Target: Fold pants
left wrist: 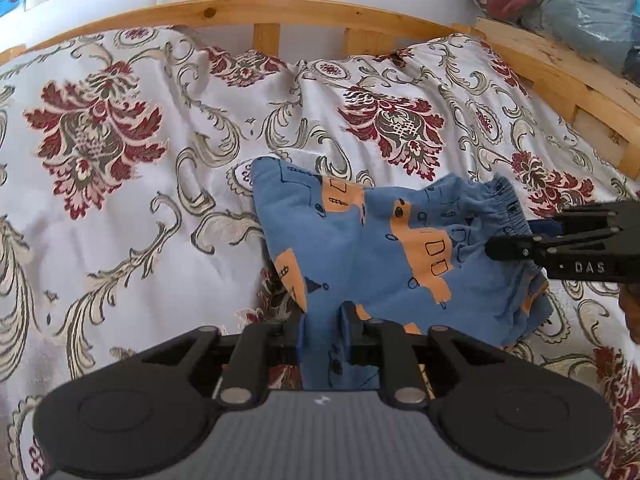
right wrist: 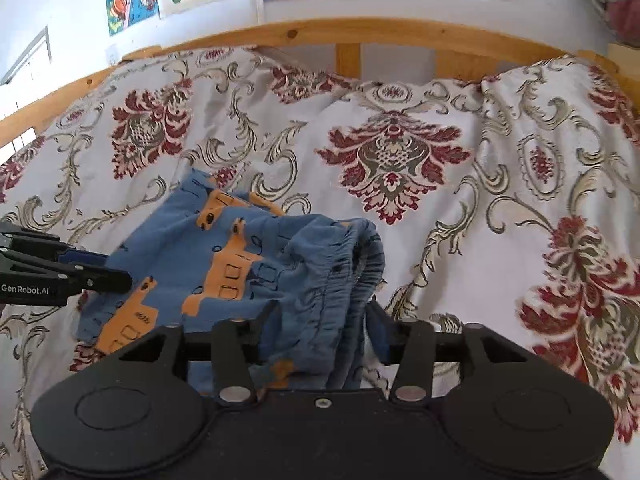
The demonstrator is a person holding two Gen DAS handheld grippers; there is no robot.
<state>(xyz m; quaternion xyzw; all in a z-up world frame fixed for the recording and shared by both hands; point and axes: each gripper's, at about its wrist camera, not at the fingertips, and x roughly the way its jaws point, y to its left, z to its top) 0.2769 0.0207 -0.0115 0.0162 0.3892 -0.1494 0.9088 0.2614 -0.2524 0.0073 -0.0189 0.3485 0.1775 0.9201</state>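
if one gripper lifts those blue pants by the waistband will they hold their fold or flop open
Probably flop: the blue pants lie in soft rumples on the bedspread, so the cloth looks thin and limp. They look light, being small. The gathered elastic waistband bunches thickly, so it should give a firmer, less slippery hold than the flat legs.

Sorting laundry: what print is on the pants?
Blue pants with orange vehicles, dark outlines; clearest in left wrist view.

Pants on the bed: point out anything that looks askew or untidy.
The blue pants lie bunched, not flat: the elastic waistband stands up in a ruffled hump and the edges do not line up. The bedspread beneath is wrinkled too.
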